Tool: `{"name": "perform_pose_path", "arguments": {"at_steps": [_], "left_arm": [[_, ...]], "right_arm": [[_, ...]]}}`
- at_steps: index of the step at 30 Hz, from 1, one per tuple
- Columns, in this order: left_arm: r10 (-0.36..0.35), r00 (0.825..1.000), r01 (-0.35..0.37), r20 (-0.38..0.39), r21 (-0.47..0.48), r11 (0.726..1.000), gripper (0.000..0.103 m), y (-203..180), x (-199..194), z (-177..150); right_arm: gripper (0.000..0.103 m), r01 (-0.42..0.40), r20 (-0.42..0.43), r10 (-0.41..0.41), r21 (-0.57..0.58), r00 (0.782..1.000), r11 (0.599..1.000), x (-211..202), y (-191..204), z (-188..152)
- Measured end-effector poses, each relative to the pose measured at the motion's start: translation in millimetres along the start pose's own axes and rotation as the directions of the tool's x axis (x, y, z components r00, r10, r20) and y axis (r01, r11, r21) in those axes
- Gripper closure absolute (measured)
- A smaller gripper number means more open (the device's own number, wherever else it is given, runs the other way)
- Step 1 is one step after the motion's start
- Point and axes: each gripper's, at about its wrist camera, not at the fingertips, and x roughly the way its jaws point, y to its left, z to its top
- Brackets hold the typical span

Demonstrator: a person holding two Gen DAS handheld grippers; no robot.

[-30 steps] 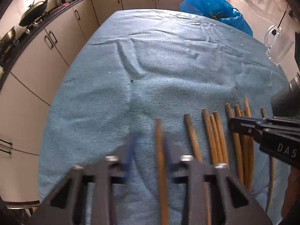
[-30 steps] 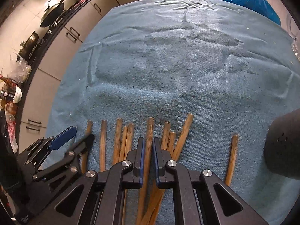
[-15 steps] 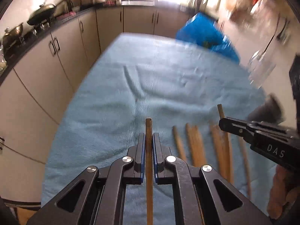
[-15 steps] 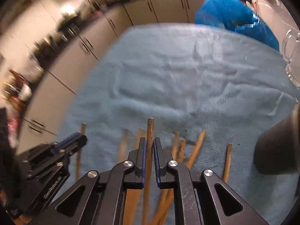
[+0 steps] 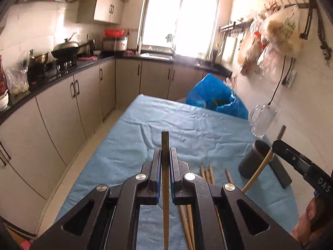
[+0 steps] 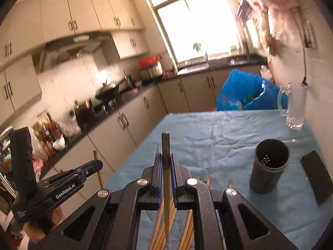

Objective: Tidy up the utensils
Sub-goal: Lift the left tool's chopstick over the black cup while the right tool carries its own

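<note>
Left wrist view: chopstick (image 5: pixel 165 189), brown wood, dark blunt tip, clamped between left gripper (image 5: pixel 165 162) fingers, long axis straight ahead, raised over blue-clothed surface (image 5: pixel 129 152). Loose chopsticks (image 5: pixel 206 174) flat on cloth; black holder (image 5: pixel 252 160) upright beside them.

Right wrist view: second chopstick (image 6: pixel 165 179) pinched in right gripper (image 6: pixel 165 166), pointing forward and up, lifted clear of surface.

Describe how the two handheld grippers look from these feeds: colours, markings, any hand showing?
Both are matte black plastic linkages with silver pivot bolts and blue pads lining the jaws. The left gripper carries white "GenRobot.AI" lettering on its side in the right wrist view; the right gripper shows white letters "DAS" in the left wrist view. A bare hand grips the right one's handle. No cables are visible.
</note>
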Motion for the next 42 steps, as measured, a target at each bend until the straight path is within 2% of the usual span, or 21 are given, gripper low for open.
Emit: {"name": "perform_pose_path", "arguments": {"at_steps": [5,17,42], "left_arm": [[-0.008,0.999,0.008,0.041,-0.003,1.0,0.096,-7,-24,-4],[-0.019,0.996,0.018,0.083,0.012,1.0,0.096,-19,-54,2],[-0.109,0.992,0.106,0.059,0.055,0.993,0.096,-65,-47,36]], "right_arm": [[0.095,-0.003,0.099,0.001,0.017,0.995,1.0,-39,5,-7],[0.095,0.011,0.154,-0.018,0.043,0.988,0.999,-74,-4,-8],[0.095,0.071,0.242,-0.114,0.179,0.964,0.981,-134,-68,15]]}}
